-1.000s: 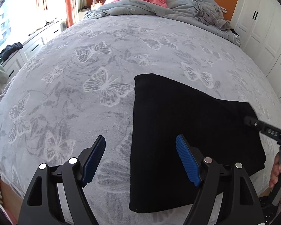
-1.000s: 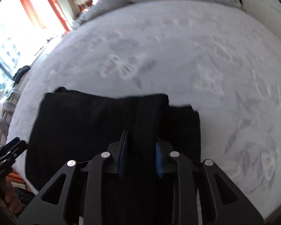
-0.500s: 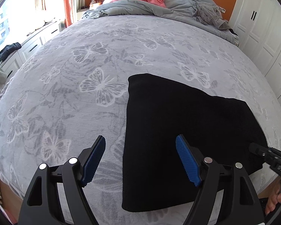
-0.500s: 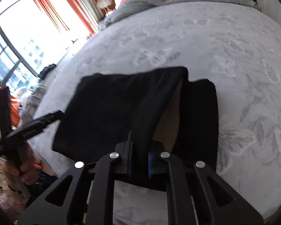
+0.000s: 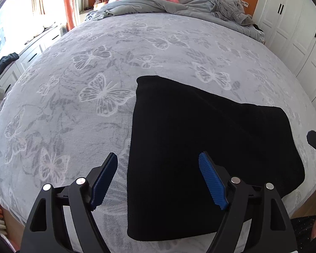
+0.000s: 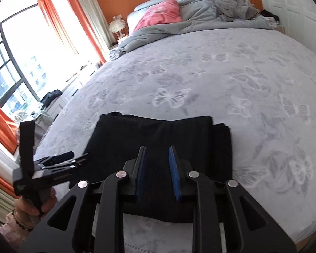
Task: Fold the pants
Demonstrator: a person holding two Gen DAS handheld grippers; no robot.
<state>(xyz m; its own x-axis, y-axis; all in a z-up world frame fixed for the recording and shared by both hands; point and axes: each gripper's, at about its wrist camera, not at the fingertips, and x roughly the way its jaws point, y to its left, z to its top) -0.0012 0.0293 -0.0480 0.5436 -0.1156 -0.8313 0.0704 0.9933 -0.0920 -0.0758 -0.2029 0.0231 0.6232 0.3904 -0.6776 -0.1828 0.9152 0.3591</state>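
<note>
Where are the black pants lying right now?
The folded black pants lie flat on the butterfly-print bedspread near the bed's foot edge, just ahead of both tools.

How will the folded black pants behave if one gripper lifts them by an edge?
Probably floppy: the black pants are soft knit cloth lying flat in layers on the bedspread, so a one-edge lift would likely let the fold drape open. Pushed, they would more likely bunch than slide, since the bedspread looks plush. Likely light and not fragile.
</note>
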